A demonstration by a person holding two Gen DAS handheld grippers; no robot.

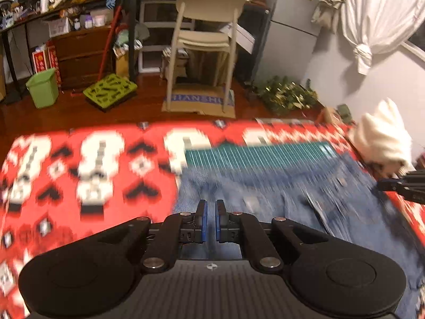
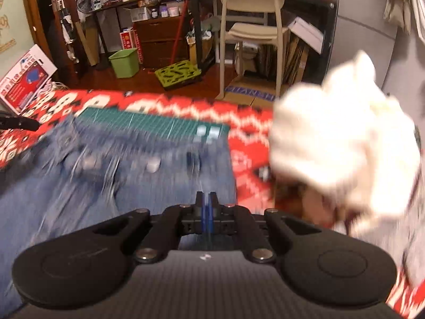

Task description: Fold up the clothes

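Jeans [image 1: 265, 186] — blurred — beside green mat [image 1: 255, 151]

Red patterned blanket [image 1: 79, 164] carries green cutting mat [image 1: 255, 154], blue jeans [image 1: 265, 191], white cloth [image 2: 340, 143].

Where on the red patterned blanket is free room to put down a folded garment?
The widest bare patch of the red patterned blanket lies left of the jeans and green cutting mat. A narrower strip lies between the jeans and the white cloth bundle. The right side is crowded.
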